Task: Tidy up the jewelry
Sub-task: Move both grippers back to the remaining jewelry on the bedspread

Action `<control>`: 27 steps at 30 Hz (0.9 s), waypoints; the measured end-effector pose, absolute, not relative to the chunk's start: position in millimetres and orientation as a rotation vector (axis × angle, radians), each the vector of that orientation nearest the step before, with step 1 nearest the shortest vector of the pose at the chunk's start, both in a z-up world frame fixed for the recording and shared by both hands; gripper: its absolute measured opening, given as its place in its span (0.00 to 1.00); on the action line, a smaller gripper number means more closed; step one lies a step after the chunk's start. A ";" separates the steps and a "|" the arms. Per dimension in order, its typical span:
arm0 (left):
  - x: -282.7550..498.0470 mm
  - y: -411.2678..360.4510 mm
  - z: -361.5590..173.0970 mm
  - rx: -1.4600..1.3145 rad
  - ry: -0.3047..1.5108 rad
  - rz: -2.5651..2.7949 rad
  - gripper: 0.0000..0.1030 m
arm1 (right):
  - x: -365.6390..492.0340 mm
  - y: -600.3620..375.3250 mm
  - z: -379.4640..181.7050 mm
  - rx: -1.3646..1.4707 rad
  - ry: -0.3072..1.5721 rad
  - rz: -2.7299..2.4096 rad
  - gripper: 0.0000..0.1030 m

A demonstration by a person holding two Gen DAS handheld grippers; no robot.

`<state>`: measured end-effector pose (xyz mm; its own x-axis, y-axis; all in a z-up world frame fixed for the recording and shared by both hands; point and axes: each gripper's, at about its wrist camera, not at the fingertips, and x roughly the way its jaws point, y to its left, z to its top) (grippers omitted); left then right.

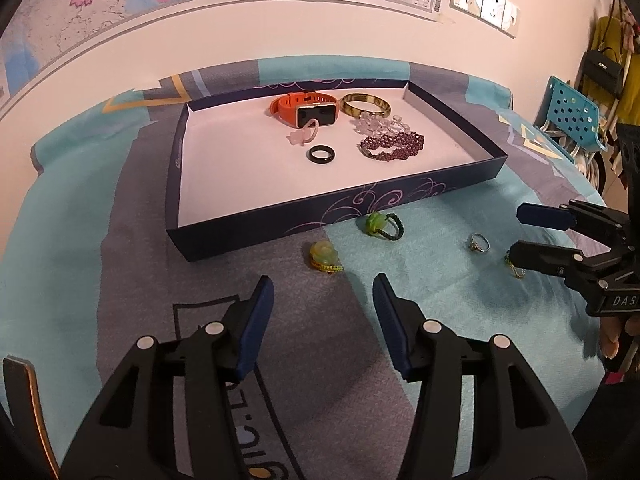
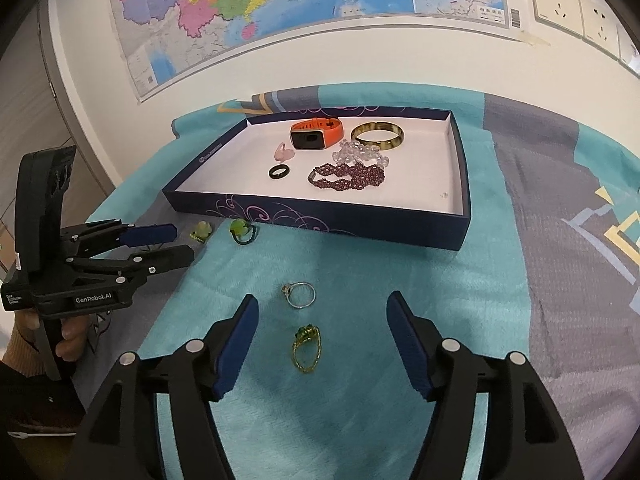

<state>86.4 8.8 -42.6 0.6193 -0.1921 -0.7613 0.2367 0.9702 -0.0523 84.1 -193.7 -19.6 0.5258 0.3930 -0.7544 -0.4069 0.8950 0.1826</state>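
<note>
A dark blue box (image 1: 280, 222) (image 2: 320, 220) with a white floor holds an orange watch (image 1: 306, 110), an amber bangle (image 1: 365, 105), clear beads (image 2: 360, 152), a purple bead bracelet (image 1: 392, 145), a black ring (image 1: 321, 155) and a pink ring (image 2: 283, 153). On the cloth in front lie a pale yellow-green ring (image 1: 325, 258), a green bead ring (image 1: 380, 225), a silver ring (image 2: 302, 294) and a gold ring (image 2: 307, 346). My right gripper (image 2: 323, 298) is open, with the gold ring lying untouched between its fingers. My left gripper (image 1: 323, 284) is open and holds nothing, just short of the pale ring.
The teal and grey cloth (image 2: 400, 280) covers the table up to a wall with maps and sockets. A blue perforated chair (image 1: 572, 116) and hanging bags stand off the right end. A hand (image 2: 68, 336) grips the left tool's handle.
</note>
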 end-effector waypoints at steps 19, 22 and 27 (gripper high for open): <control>108.5 2.4 -46.3 0.053 0.903 -0.299 0.24 | 78.6 -192.8 -20.0 -0.019 0.901 0.484 0.63; 107.6 2.7 -46.1 0.056 0.907 -0.286 0.15 | 76.7 -192.4 -20.0 -0.021 0.902 0.488 0.63; 99.0 0.3 -44.7 0.062 0.906 -0.285 0.15 | 71.0 -191.5 -19.7 -0.036 0.903 0.493 0.62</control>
